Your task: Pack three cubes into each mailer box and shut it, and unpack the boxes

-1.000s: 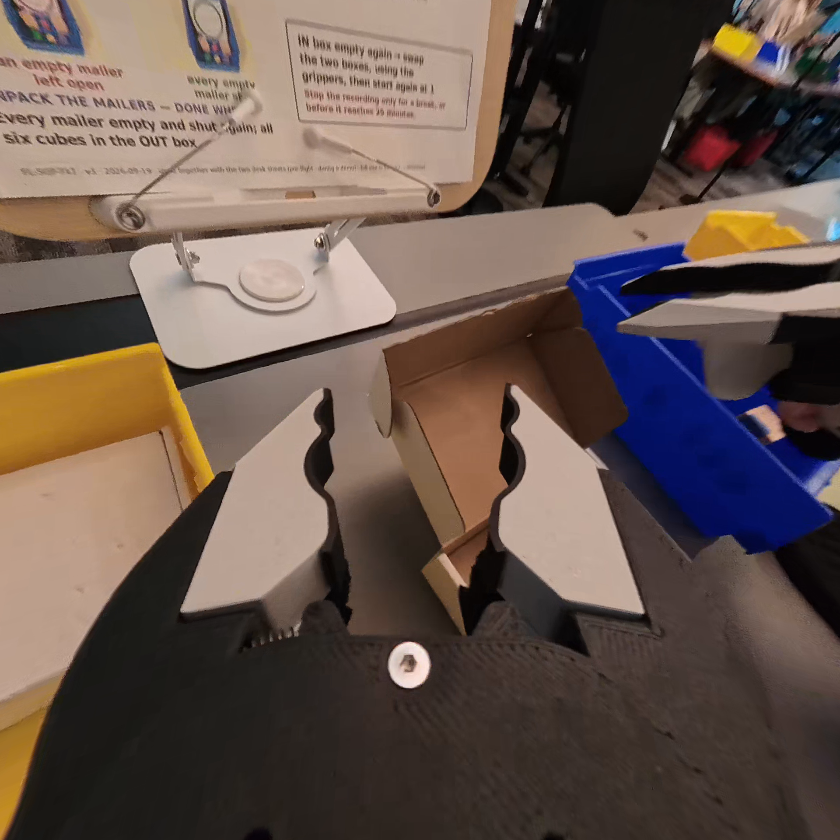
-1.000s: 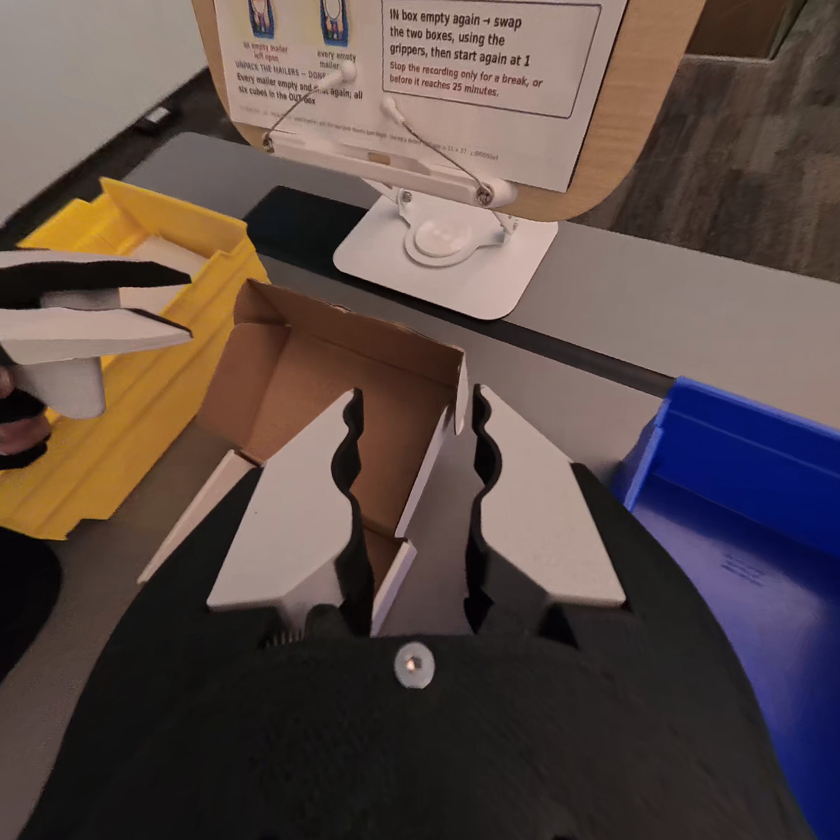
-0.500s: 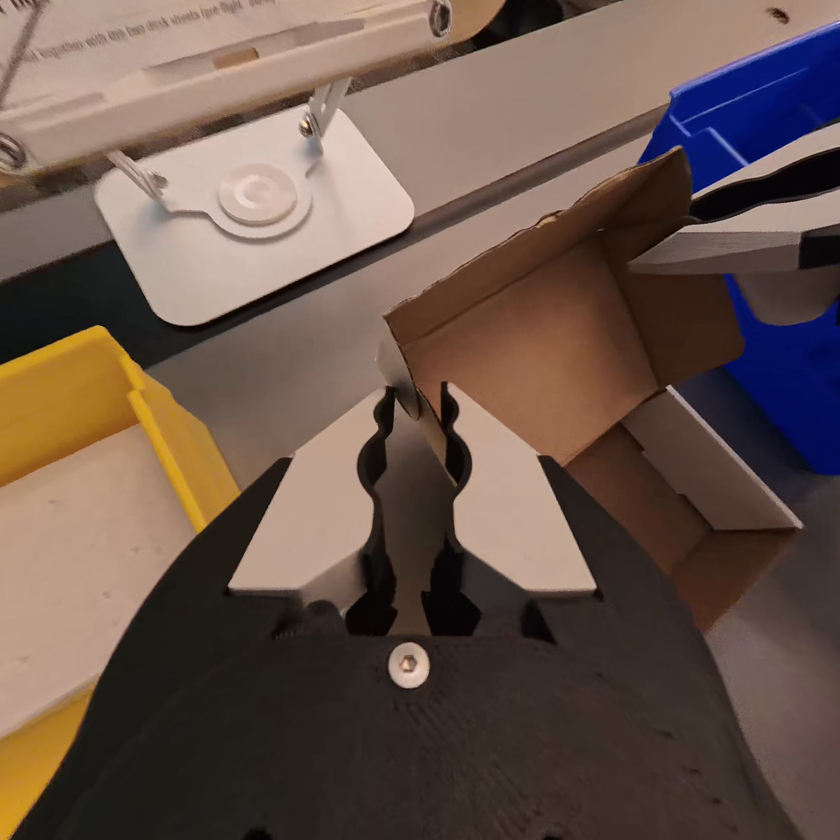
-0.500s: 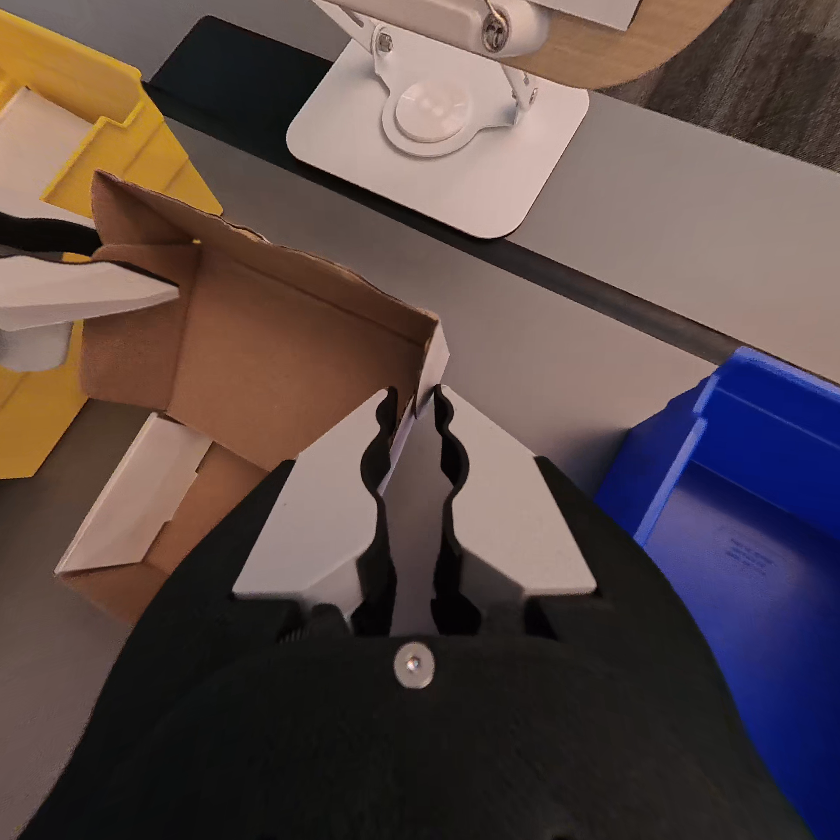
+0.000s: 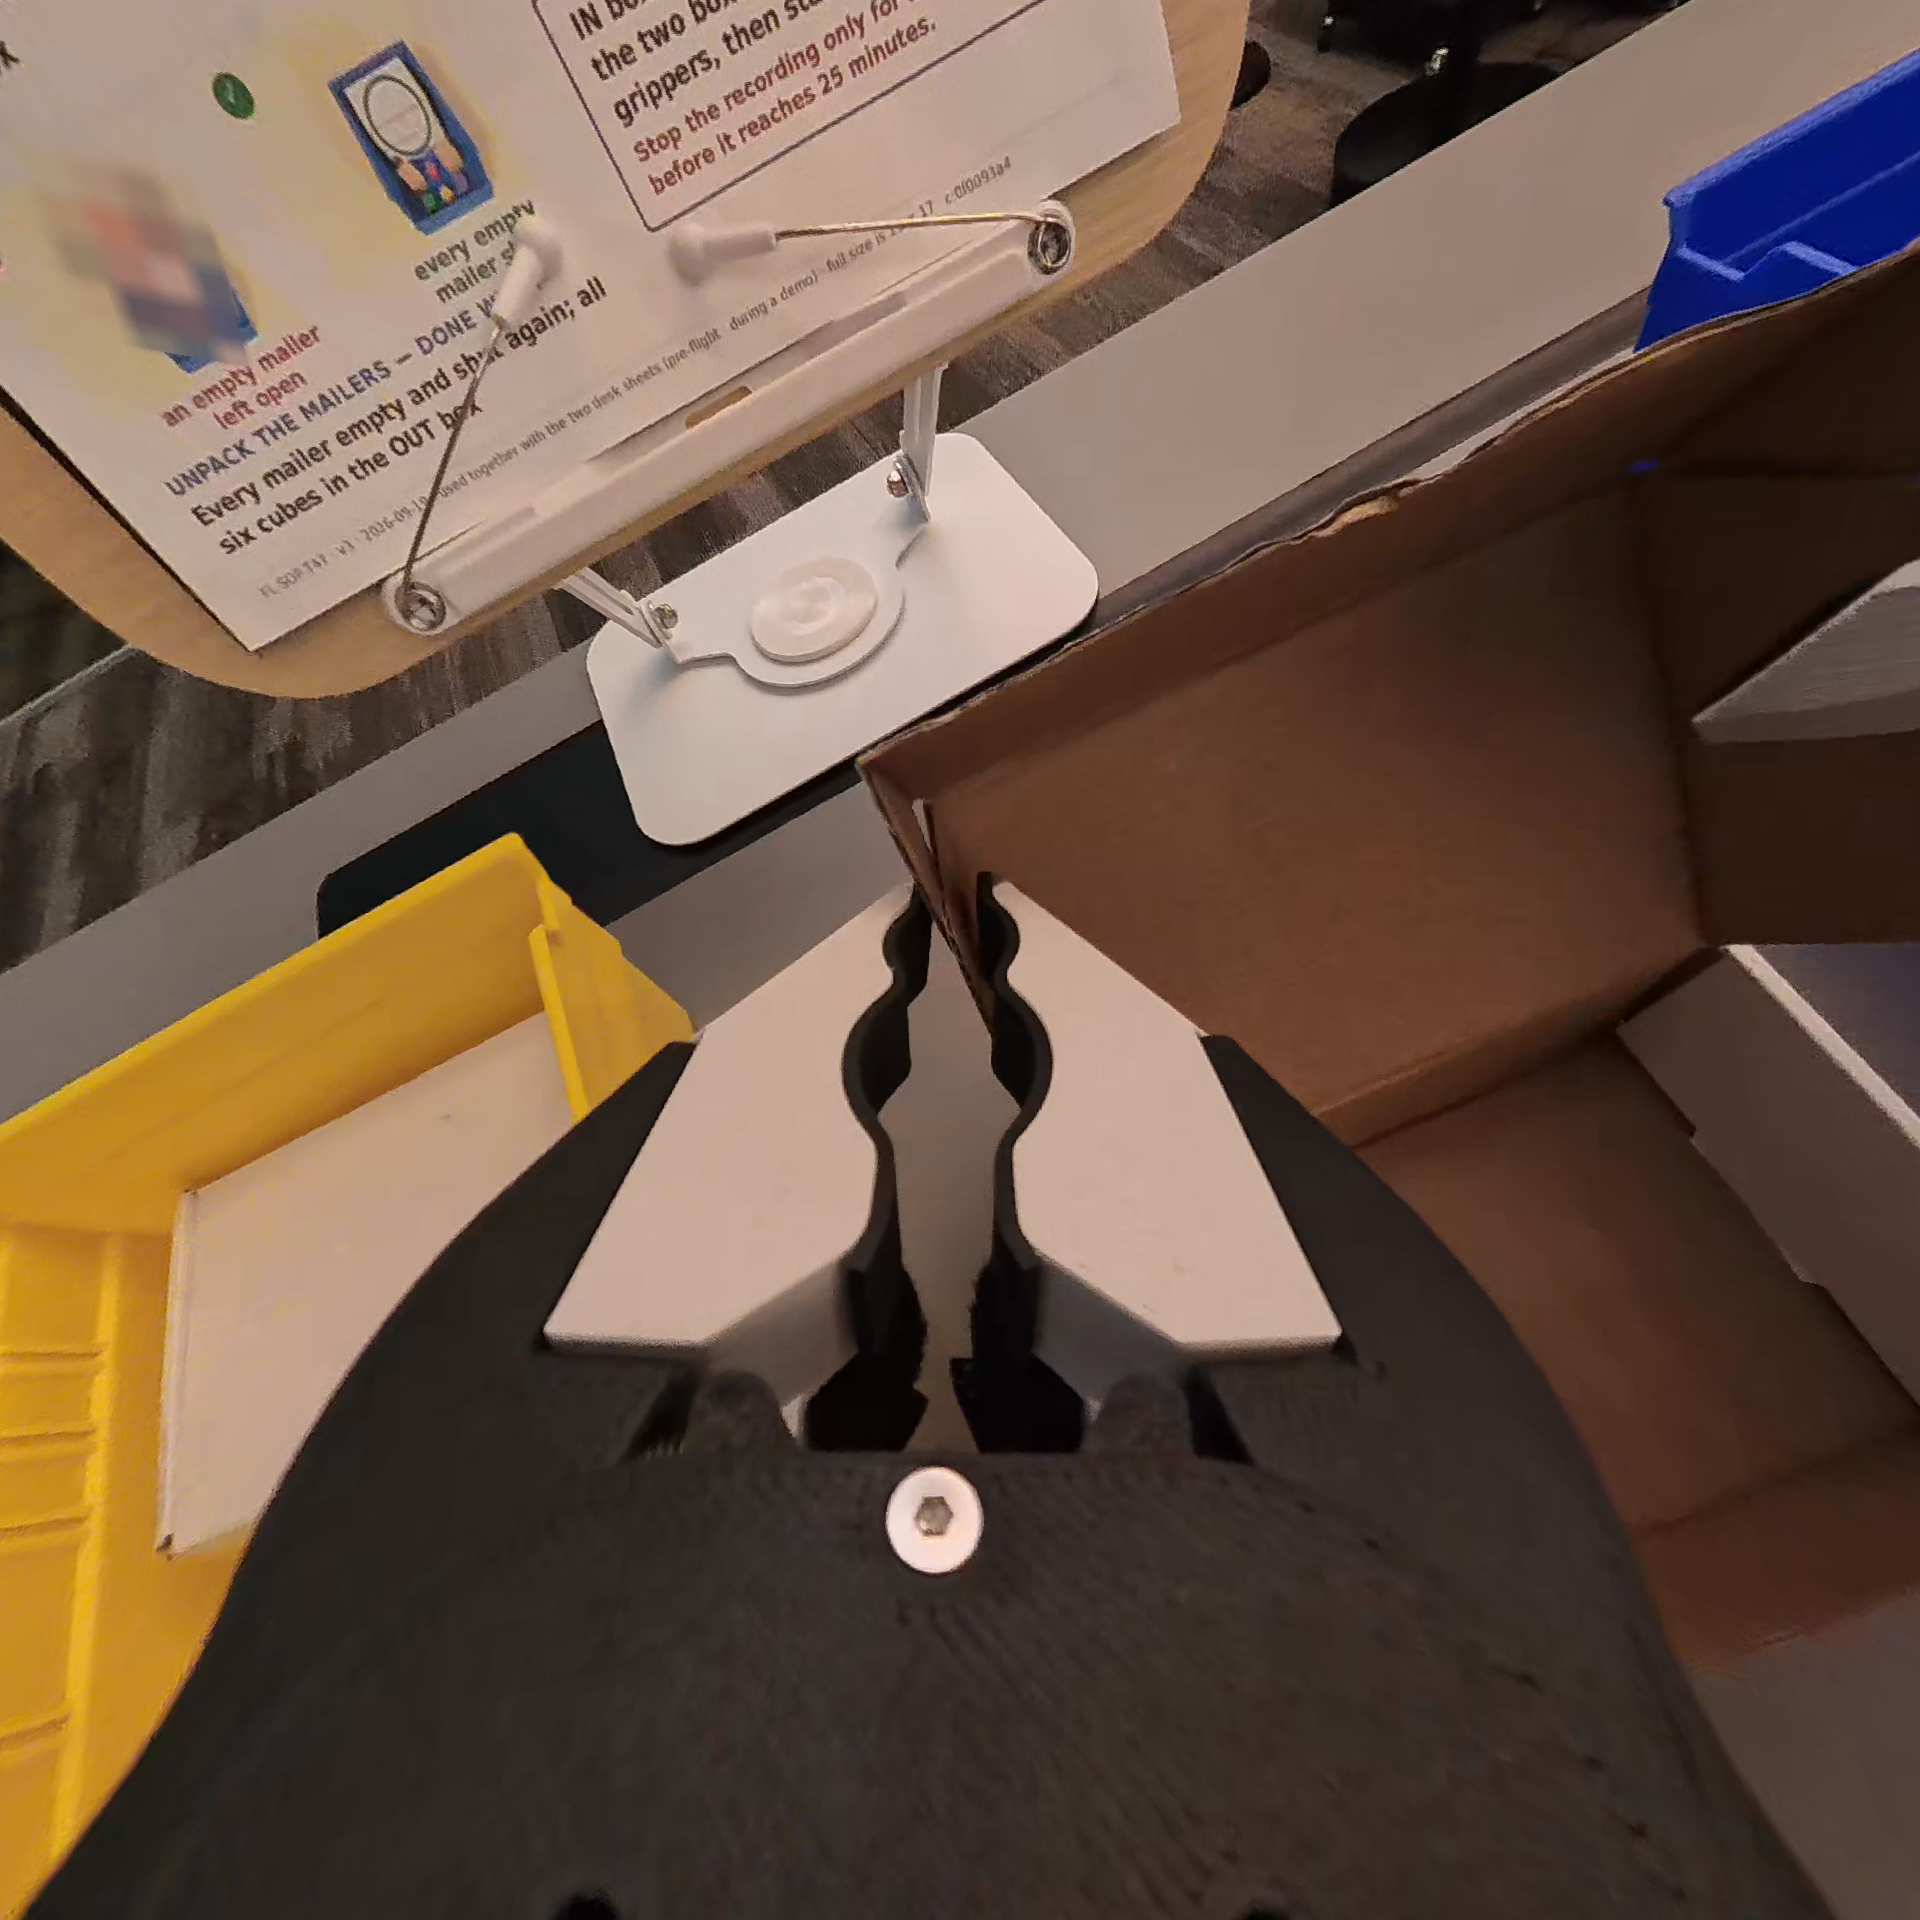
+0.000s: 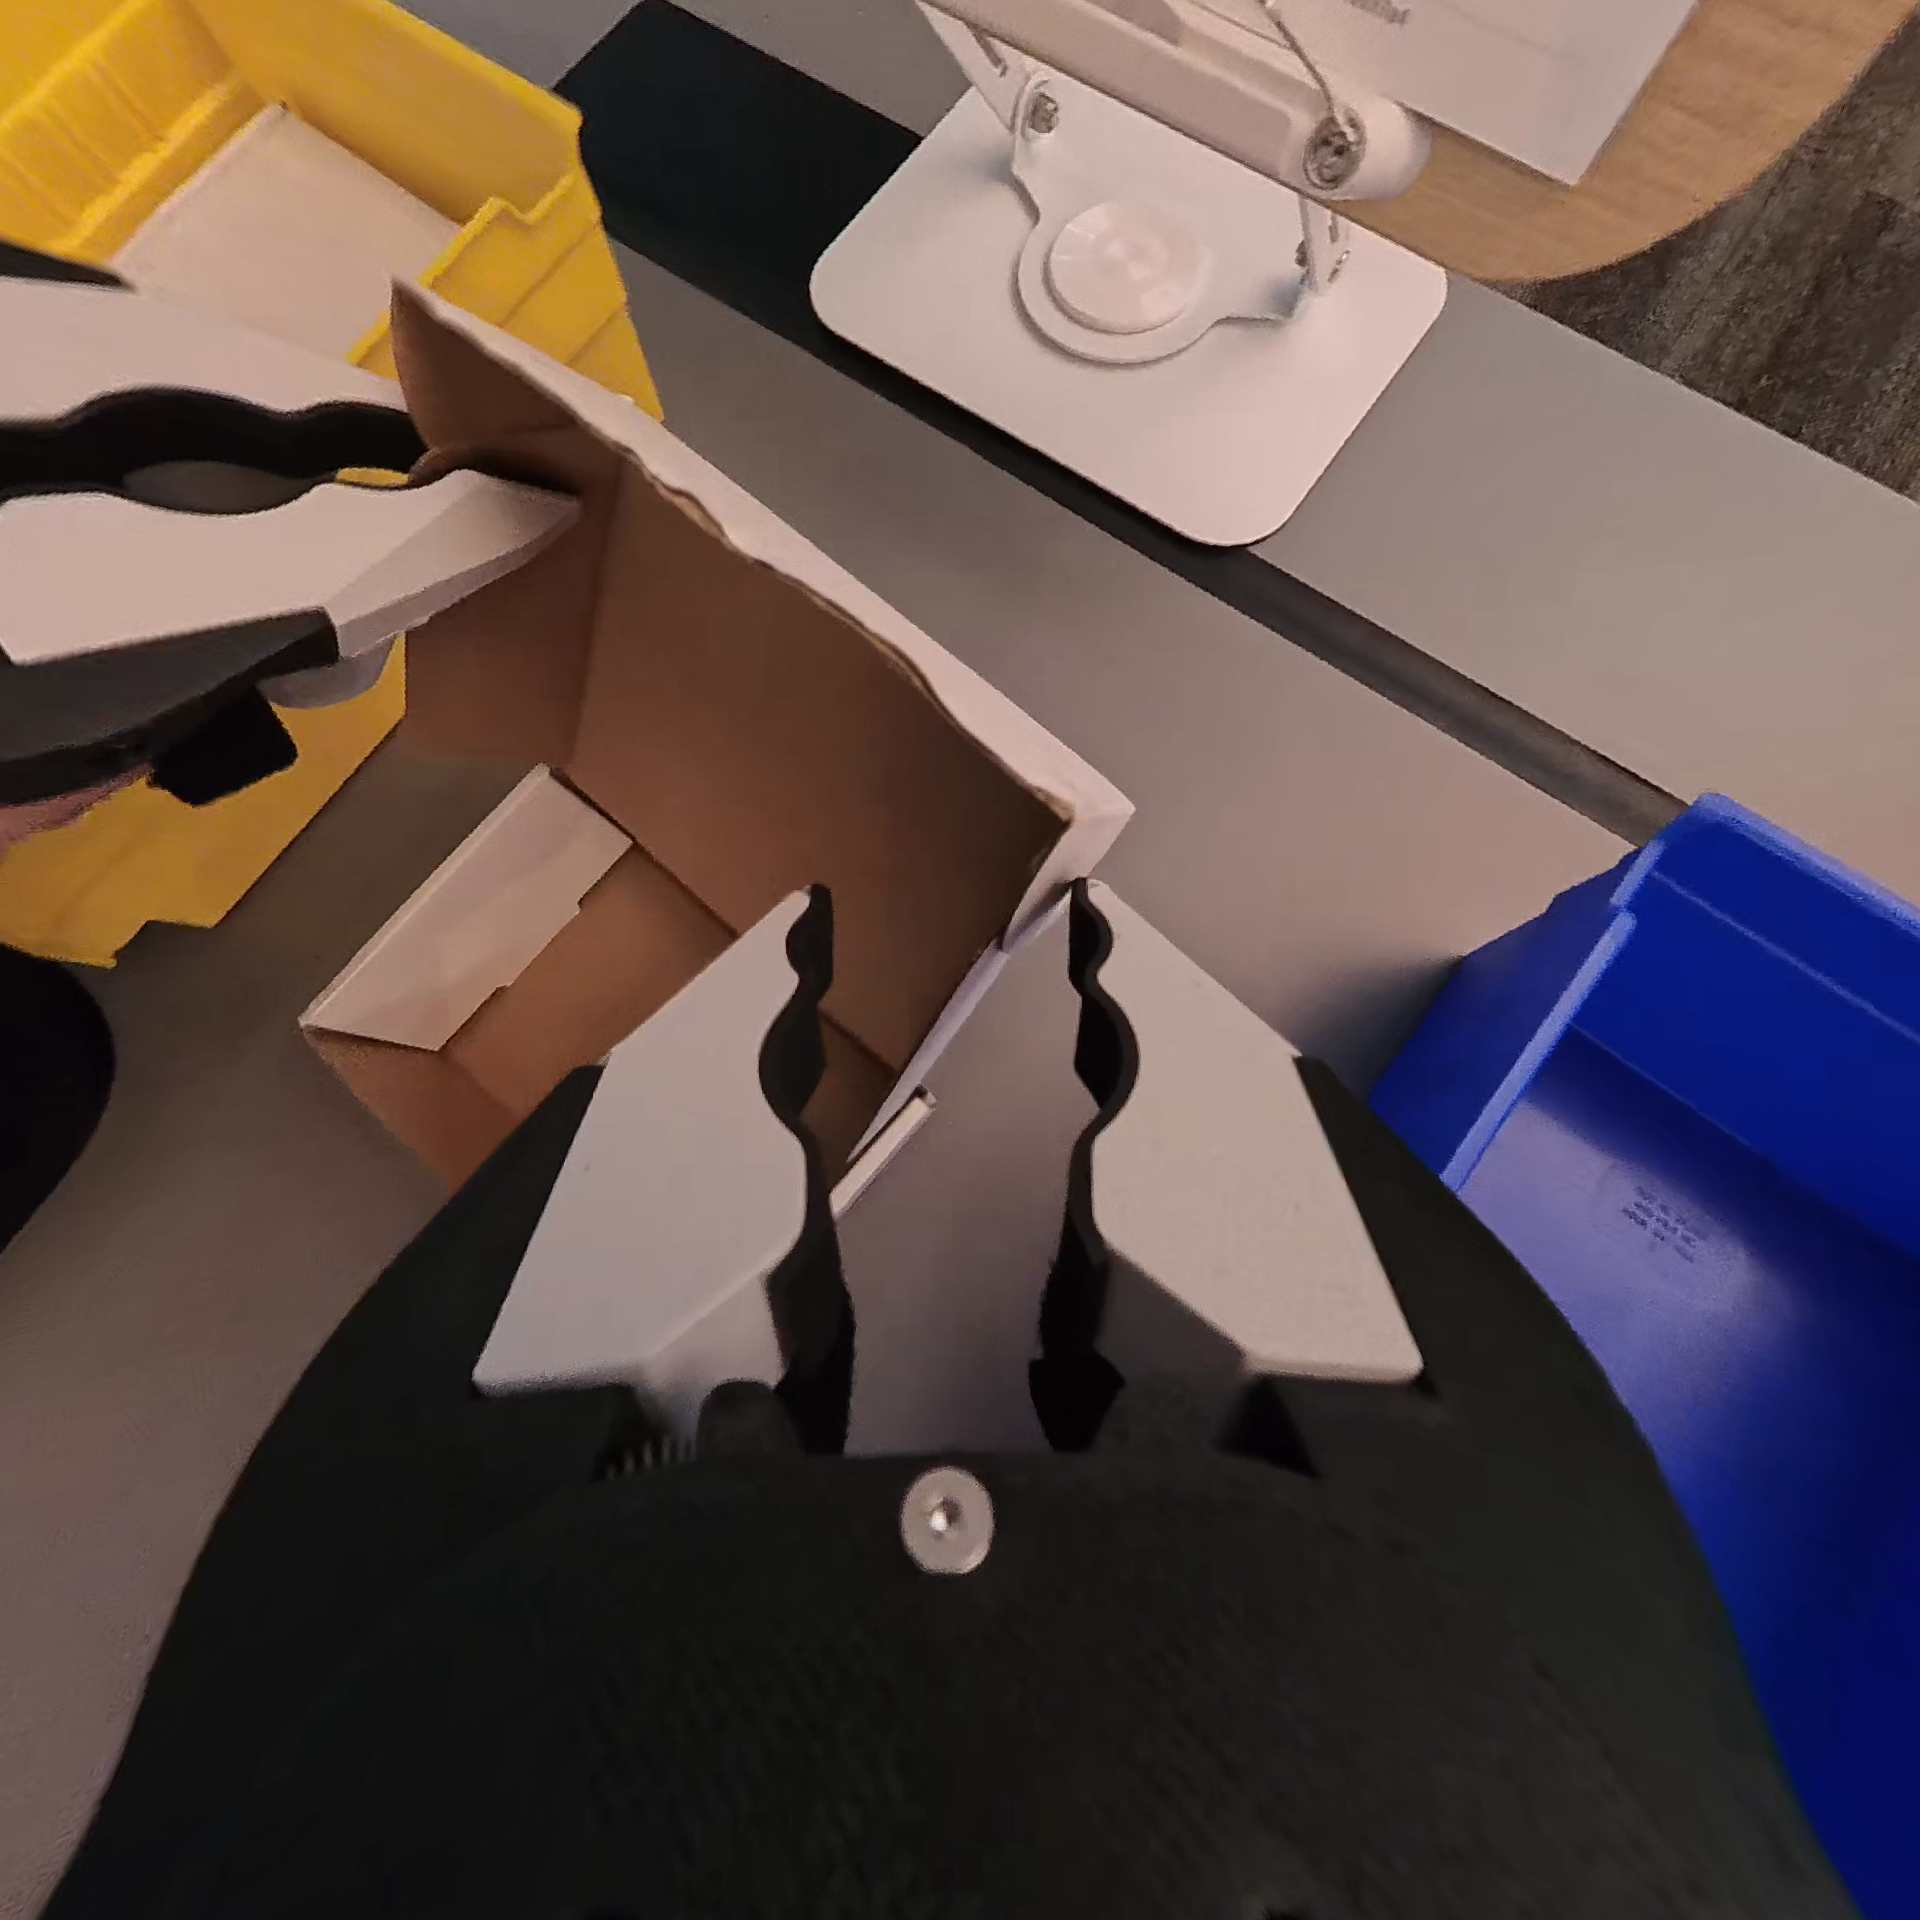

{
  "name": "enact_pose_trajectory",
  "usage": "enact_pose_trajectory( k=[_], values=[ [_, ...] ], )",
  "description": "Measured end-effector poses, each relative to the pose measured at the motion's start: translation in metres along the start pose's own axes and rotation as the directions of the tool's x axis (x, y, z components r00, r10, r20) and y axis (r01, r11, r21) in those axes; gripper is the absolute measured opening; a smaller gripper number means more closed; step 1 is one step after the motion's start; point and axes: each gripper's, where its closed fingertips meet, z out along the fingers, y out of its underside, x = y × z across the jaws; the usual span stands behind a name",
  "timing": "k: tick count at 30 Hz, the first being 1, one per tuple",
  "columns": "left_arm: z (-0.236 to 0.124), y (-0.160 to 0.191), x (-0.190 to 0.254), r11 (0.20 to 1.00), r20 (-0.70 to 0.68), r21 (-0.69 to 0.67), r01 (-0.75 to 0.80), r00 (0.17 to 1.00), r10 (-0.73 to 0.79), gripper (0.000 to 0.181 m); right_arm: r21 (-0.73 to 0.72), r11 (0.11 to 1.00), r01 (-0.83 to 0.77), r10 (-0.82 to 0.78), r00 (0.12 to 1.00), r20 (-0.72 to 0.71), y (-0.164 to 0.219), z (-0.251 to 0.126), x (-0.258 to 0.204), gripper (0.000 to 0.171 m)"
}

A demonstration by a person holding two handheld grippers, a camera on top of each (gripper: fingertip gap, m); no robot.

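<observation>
mailer (image 6: 727, 748) sits open on the table (image 6: 1351, 727) between yellow bin (image 6: 343, 166) and blue bin (image 6: 1704, 1143), lid upright. my left gripper (image 5: 951, 904) is clamped on the lid's left corner. right gripper (image 6: 945, 904) jaws are parted, straddling the lid's right side flap. printed instruction sheet (image 5: 520, 208) stands on a stand (image 5: 831, 644) behind.
</observation>
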Motion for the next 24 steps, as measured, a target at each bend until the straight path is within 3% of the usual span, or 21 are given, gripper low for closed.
enact_pose_trajectory(
  k=[4, 6, 9, 14, 20, 24],
  values=[
    [-0.004, 0.000, -0.001, 0.999, 0.002, 0.016, 0.031, 1.000, -0.031, 0.006, -0.041, 0.994, 0.098, -0.097, 0.995, 0.030, 0.004, -0.001, -0.005, 0.047],
    [-0.006, -0.001, -0.001, 0.998, 0.011, 0.037, 0.046, 0.999, -0.047, 0.006, -0.005, 0.983, 0.185, -0.185, 0.983, 0.021, 0.007, -0.003, -0.006, 0.047],
    [-0.010, -0.001, 0.001, 0.997, 0.023, 0.056, 0.054, 0.998, -0.056, 0.008, 0.109, 0.975, 0.192, -0.196, 0.980, 0.023, 0.005, -0.009, -0.011, 0.045],
    [-0.020, 0.002, 0.015, 0.996, -0.018, 0.057, 0.062, 0.998, -0.061, 0.037, 0.117, 0.957, 0.264, -0.267, 0.964, 0.009, 0.008, -0.014, -0.018, 0.048],
    [-0.039, 0.010, 0.031, 0.990, -0.113, 0.078, 0.118, 0.988, -0.109, 0.047, 0.077, 0.955, 0.285, -0.289, 0.956, 0.051, 0.020, -0.024, -0.031, 0.052],
    [-0.055, 0.020, 0.042, 0.985, -0.171, 0.102, 0.138, 0.978, -0.119, 0.055, 0.055, 0.969, 0.241, -0.247, 0.957, 0.154, 0.033, -0.036, -0.049, 0.056]
  ],
)
